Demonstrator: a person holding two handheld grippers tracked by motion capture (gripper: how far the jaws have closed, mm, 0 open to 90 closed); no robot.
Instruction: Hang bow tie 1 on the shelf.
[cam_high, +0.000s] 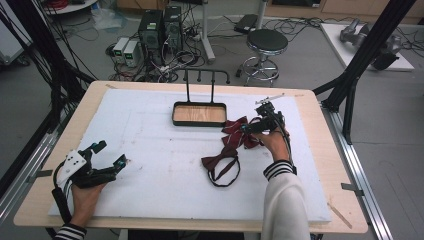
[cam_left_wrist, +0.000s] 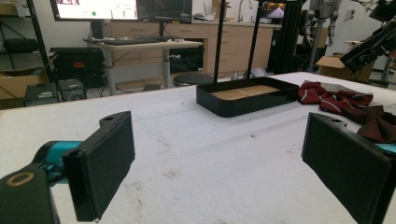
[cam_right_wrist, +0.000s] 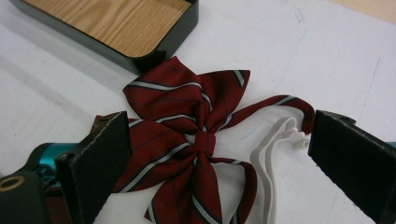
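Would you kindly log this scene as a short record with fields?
Surface: white foam board on a wooden table
Right gripper: open, over the striped dark-red bow tie
Left gripper: open, holding nothing, at the board's near-left
Second tie: plain dark-red bow tie with a black strap loop, nearer the person
Tray: black tray with a wood-grain floor, beside the striped tie, nothing in it

A wooden worktop (cam_high: 320, 150) covered by a white foam sheet (cam_high: 160, 170) stands on a grey floor (cam_high: 390, 130). Beyond it are a round black stool (cam_high: 267, 42), two computer towers (cam_high: 161, 27) amid tangled cables, and wooden cabinets (cam_left_wrist: 196, 30) along the far wall.
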